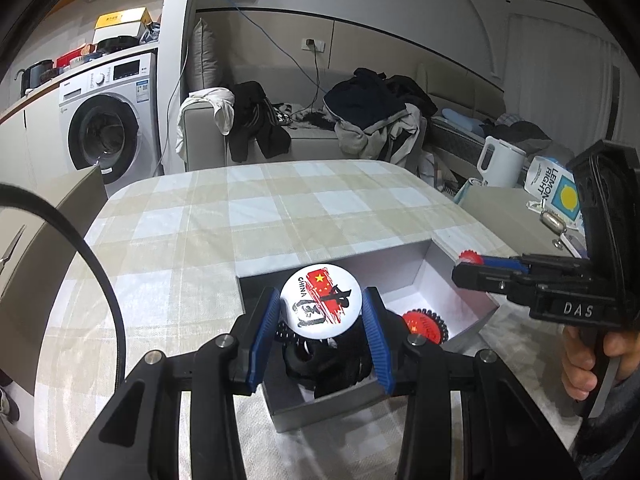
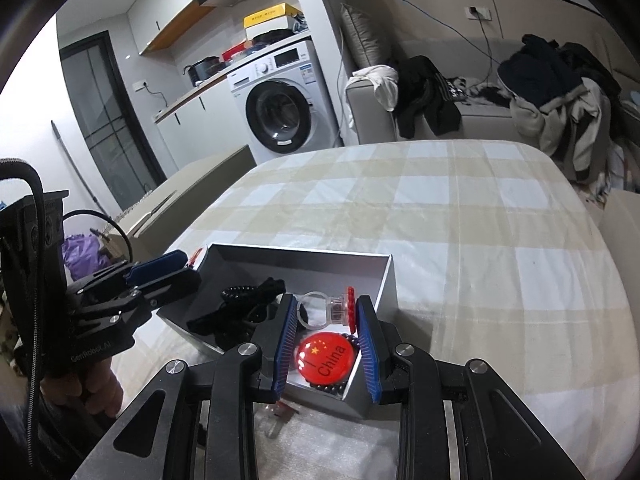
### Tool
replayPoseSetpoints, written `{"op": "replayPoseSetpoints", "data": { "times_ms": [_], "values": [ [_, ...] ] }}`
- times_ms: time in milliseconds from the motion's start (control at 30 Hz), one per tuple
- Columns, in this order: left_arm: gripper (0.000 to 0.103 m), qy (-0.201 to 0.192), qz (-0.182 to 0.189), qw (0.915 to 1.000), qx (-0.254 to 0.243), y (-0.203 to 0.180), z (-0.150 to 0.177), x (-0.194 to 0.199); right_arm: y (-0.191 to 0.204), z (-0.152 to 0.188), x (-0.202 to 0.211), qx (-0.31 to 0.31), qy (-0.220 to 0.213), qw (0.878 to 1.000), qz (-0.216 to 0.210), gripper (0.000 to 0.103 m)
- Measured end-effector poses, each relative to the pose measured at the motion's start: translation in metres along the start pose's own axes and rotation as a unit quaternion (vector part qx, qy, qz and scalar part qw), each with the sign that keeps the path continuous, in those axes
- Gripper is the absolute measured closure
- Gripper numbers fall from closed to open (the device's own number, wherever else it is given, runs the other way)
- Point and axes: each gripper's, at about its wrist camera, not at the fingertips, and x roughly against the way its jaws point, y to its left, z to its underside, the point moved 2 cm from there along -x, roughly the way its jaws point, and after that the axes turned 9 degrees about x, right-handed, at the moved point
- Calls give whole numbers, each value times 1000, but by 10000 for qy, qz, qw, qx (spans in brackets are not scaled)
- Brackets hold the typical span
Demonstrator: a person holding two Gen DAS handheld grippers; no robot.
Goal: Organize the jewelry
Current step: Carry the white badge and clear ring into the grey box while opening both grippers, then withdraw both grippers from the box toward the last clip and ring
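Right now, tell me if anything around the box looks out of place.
One thing: a small clear item lies on the tablecloth just outside the grey box, while the other pieces sit inside. What it is I cannot tell.

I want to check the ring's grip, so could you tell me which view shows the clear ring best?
The right wrist view: the clear ring sits sideways between the right gripper pads, above the box. The left wrist view shows only its red top.

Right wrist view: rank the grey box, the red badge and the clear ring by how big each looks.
1. Grey box, by far the largest.
2. Red badge.
3. Clear ring, held in the right gripper's jaws; it looks close to the badge, so that order is unsure.
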Motion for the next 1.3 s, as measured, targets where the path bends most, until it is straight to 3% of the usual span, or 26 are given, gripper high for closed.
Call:
{"op": "replayPoseSetpoints", "data": {
  "times_ms": [433,900,1000,1167,1233,1300],
  "values": [
    [67,114,-11,9998,144,5,6,-2,13,-1,-7,16,42,9997,-259,74],
    [67,47,52,9999,145,2,6,0,15,-2,-5,76,-10,9999,-79,72],
    [66,51,55,9999,138,0,6,1,16,-2,-3,120,-43,9999,-75,47],
    [62,114,78,9998,142,-2,5,2,17,-4,6,175,-131,9998,18,27],
    [44,91,97,9998,153,-3,3,6,18,-5,12,185,-204,9996,72,14],
    [36,33,174,9996,226,-2,2,11,19,-4,18,177,-265,9994,100,7]
  ]
}}
